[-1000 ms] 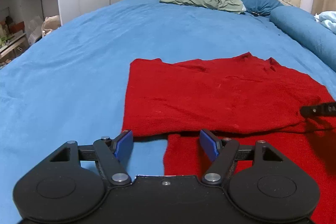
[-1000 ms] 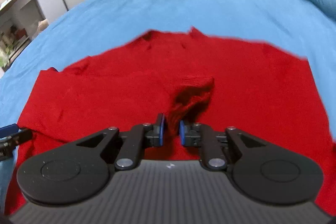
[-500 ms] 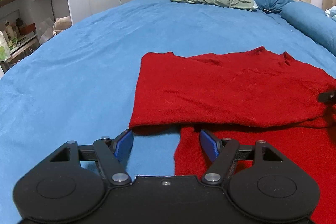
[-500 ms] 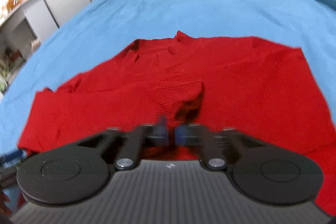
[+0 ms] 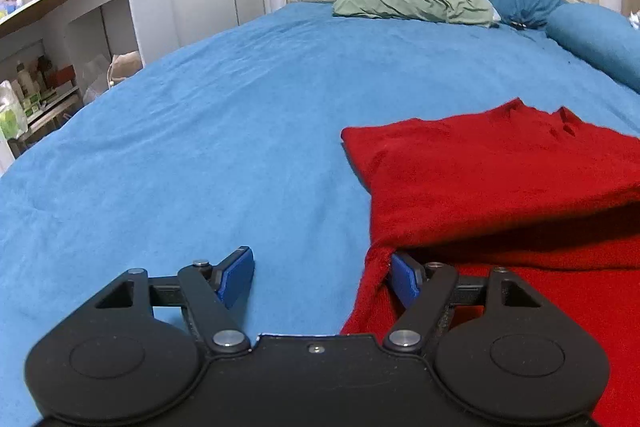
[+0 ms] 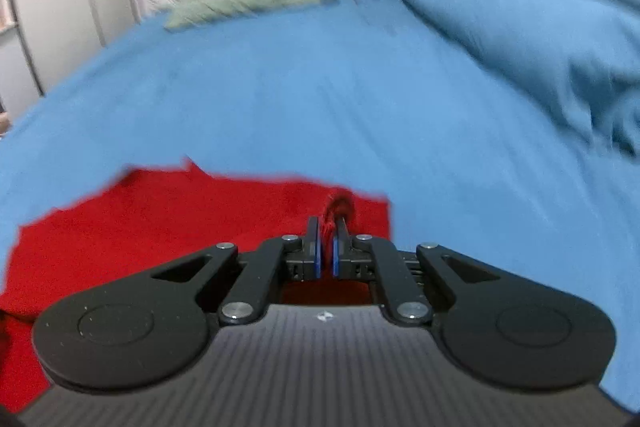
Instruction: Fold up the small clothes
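- My right gripper (image 6: 325,241) has pinched shut on a small tuft of the red garment (image 5: 500,179); a second ago its fingers were a little apart, with the bunched cloth just ahead of them.
- Since then that hand has swung across: its view was nearly filled with red cloth, and now mostly shows the blue bed cover (image 5: 240,115), with red only at the lower left. I judge I am carrying a flap over to make a fold.
- My left gripper (image 5: 320,277) has hardly moved. Its fingers are wide apart and clamp nothing, one pad (image 5: 404,279) touching the garment's near left edge, the other over bare cover.
- The garment has shifted rightward in the left view, so the pull is dragging it.
- The garment is a fuzzy red knit, already doubled: an upper layer lies across a lower one, with a shadowed gap between.
- It lies toward the foot of the bed and its right side, well short of the pillows (image 5: 416,5).
- The right view is blurred, so I cannot tell how much cloth is caught.
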Action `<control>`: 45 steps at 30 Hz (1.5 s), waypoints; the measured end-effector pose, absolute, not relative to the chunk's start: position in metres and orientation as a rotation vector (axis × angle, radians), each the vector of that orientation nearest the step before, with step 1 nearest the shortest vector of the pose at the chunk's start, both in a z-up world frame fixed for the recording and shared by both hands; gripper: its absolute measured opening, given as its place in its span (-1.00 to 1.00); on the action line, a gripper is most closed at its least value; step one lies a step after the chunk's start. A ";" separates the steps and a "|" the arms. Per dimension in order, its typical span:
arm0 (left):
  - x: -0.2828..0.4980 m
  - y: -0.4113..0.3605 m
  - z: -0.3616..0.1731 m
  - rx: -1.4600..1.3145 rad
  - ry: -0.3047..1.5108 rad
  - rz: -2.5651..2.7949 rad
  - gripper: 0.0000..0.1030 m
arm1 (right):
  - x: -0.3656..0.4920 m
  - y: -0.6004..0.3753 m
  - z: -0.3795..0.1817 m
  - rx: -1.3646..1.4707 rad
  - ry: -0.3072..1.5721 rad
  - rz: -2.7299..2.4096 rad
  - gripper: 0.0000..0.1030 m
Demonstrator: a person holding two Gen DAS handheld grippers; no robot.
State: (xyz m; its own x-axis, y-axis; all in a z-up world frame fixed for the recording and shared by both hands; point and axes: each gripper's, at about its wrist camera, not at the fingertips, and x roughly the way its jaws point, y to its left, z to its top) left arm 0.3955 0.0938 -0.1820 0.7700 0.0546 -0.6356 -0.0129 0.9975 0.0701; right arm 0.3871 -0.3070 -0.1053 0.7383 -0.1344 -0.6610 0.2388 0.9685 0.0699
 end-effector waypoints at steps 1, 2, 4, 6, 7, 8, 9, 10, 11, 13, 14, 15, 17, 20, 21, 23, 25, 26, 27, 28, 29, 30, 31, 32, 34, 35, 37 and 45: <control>0.395 0.095 -0.182 0.063 0.695 0.036 0.49 | 0.387 -0.313 -0.117 0.167 0.726 -0.200 -0.61; 0.395 0.096 -0.181 0.058 0.697 0.035 0.49 | 0.386 -0.317 -0.126 0.178 0.733 -0.196 -0.61; 0.389 0.090 -0.174 0.080 0.674 0.022 0.45 | 0.381 -0.324 -0.140 0.214 0.739 -0.197 -0.55; 0.378 0.079 -0.164 0.121 0.617 -0.040 0.45 | 0.371 -0.328 -0.145 0.237 0.731 -0.215 -0.05; 0.373 0.072 -0.158 0.134 0.589 -0.081 0.46 | 0.367 -0.326 -0.144 0.232 0.728 -0.229 0.22; 0.369 0.065 -0.153 0.140 0.560 -0.132 0.53 | 0.360 -0.323 -0.140 0.217 0.702 -0.235 0.69; 0.365 0.058 -0.148 0.139 0.531 -0.186 0.60 | 0.351 -0.316 -0.135 0.197 0.655 -0.230 0.94; 0.364 0.050 -0.145 0.133 0.508 -0.241 0.79 | 0.346 -0.309 -0.131 0.173 0.603 -0.213 1.00; 0.365 0.044 -0.144 0.127 0.499 -0.284 0.83 | 0.343 -0.301 -0.128 0.154 0.578 -0.185 1.00; 0.369 0.035 -0.146 0.105 0.500 -0.340 0.83 | 0.346 -0.290 -0.129 0.153 0.585 -0.114 1.00; 0.371 0.034 -0.148 0.091 0.508 -0.351 0.83 | 0.347 -0.290 -0.131 0.166 0.590 -0.086 1.00; 0.374 0.034 -0.152 0.076 0.528 -0.357 0.83 | 0.350 -0.289 -0.134 0.177 0.595 -0.070 1.00; 0.387 0.038 -0.164 0.043 0.621 -0.359 0.83 | 0.358 -0.288 -0.145 0.189 0.623 -0.057 1.00; 0.401 0.048 -0.186 -0.025 0.753 -0.351 0.83 | 0.367 -0.293 -0.162 0.203 0.688 -0.095 1.00; 0.399 0.050 -0.185 -0.037 0.731 -0.361 0.84 | 0.365 -0.294 -0.165 0.203 0.673 -0.098 1.00; 0.401 0.047 -0.182 -0.024 0.747 -0.351 0.86 | 0.364 -0.293 -0.168 0.176 0.669 -0.102 1.00; 0.398 0.045 -0.179 -0.027 0.746 -0.338 0.85 | 0.369 -0.288 -0.165 0.140 0.687 -0.104 1.00; 0.396 0.046 -0.175 -0.030 0.751 -0.330 0.85 | 0.368 -0.289 -0.162 0.139 0.693 -0.102 1.00; 0.391 0.047 -0.169 -0.039 0.755 -0.318 0.84 | 0.365 -0.290 -0.156 0.146 0.695 -0.103 1.00; 0.387 0.047 -0.159 -0.056 0.751 -0.305 0.84 | 0.360 -0.291 -0.145 0.160 0.681 -0.100 1.00; 0.383 0.052 -0.148 -0.079 0.742 -0.296 0.84 | 0.348 -0.292 -0.134 0.171 0.653 -0.083 1.00; 0.376 0.055 -0.133 -0.096 0.731 -0.293 0.84 | 0.340 -0.292 -0.122 0.174 0.627 -0.062 1.00; 0.366 0.058 -0.117 -0.104 0.714 -0.287 0.85 | 0.328 -0.292 -0.107 0.166 0.605 -0.045 1.00; 0.358 0.061 -0.102 -0.103 0.699 -0.275 0.85 | 0.315 -0.292 -0.093 0.150 0.587 -0.037 1.00; 0.333 0.067 -0.067 -0.086 0.675 -0.263 0.86 | 0.285 -0.292 -0.062 0.115 0.550 -0.016 1.00; 0.322 0.071 -0.051 -0.082 0.668 -0.260 0.87 | 0.270 -0.292 -0.048 0.104 0.537 -0.004 1.00; 0.299 0.078 -0.025 -0.073 0.672 -0.262 0.92 | 0.235 -0.296 -0.019 0.101 0.515 0.032 1.00; 0.203 0.115 0.011 -0.137 0.735 -0.260 0.94 | 0.105 -0.310 0.023 0.134 0.591 0.108 1.00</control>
State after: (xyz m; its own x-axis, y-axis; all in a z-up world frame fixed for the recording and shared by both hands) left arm 0.2029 0.1154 0.0113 0.7115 -0.2813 -0.6440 0.1854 0.9591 -0.2141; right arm 0.1049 -0.3103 0.0233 0.8255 0.1392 -0.5470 -0.0628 0.9857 0.1561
